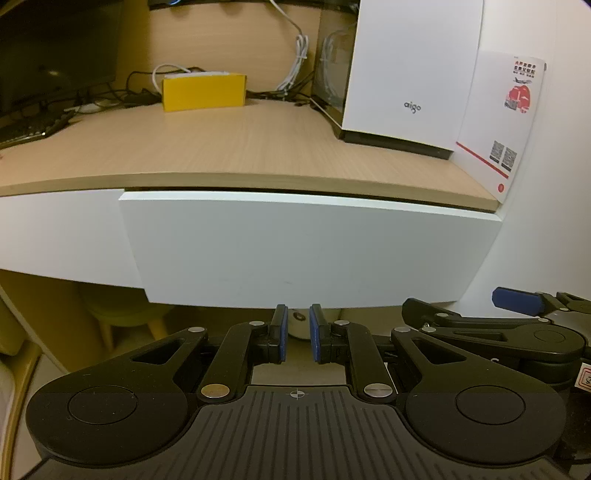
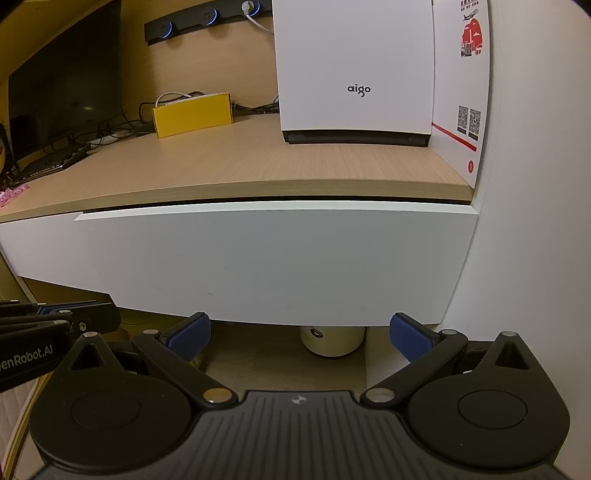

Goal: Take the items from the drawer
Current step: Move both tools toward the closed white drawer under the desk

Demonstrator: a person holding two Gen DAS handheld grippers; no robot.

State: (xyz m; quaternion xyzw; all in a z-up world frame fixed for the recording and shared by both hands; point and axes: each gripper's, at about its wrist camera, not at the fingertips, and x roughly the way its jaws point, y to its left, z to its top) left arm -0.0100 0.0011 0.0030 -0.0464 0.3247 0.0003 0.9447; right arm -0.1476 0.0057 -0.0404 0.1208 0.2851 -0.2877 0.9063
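I am looking at a light wooden desk (image 1: 236, 147) that stands against a white wall (image 1: 554, 221). Under the desk top is a white drawer (image 1: 295, 251). It looks pulled out just a tiny bit, with a thin dark gap along its top edge. I cannot see inside it.

On the desk sits a yellow box (image 1: 204, 91) at the back, with white and black cables behind it. A big white box (image 1: 410, 70) with the word "aigo" stands on the right, and a white card with red marks (image 1: 498, 122) leans just beside it. A dark screen (image 1: 55, 48) is on the far left.

My left gripper (image 1: 297, 338) is low, in front of the drawer's bottom edge. Its blue pads are close together with a small gap, and nothing is between them. My right gripper (image 2: 299, 338) is spread wide and holds nothing.

Only the right view shows a black strip with blue rings (image 2: 207, 18) up on the back wall, and something pink (image 2: 14, 194) at the desk's left edge. A round cream thing (image 2: 332, 339) sits under the drawer. Only the left view shows a yellowish stool (image 1: 122, 310) under the desk.
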